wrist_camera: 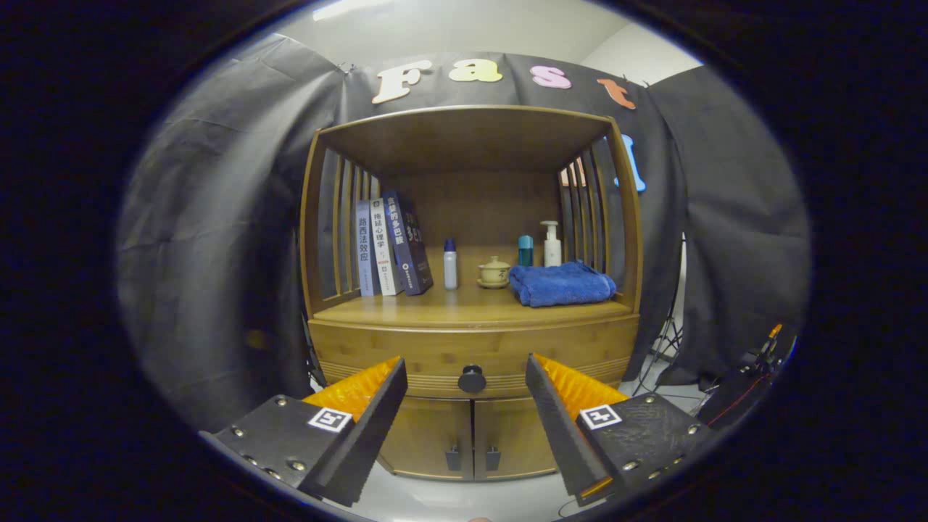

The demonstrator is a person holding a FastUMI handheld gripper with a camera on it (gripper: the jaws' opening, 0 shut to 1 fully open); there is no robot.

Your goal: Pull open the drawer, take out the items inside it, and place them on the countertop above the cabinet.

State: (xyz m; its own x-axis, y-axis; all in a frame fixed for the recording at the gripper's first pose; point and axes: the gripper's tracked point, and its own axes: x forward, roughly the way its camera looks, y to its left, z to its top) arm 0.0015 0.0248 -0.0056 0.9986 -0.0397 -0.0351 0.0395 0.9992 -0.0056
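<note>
Right now the tool hangs in front of the wooden cabinet, its two fingers spread wide and gripping nothing. Between them, beyond the tips, sits the drawer, fully closed, with its round black knob lined up almost dead centre in the gap. The fingers are clear of the knob, not touching it. Below the drawer, two cabinet doors are closed, their small dark handles side by side at the middle seam.

Up on the counter above the drawer, inside the open shelf frame, three books lean at the left against the slatted side. Next comes a small white bottle with a blue cap, then a lidded ceramic cup on a saucer. A folded blue towel lies at the right, and behind it stand a teal bottle and a white pump bottle. What the drawer holds cannot be seen.
</note>
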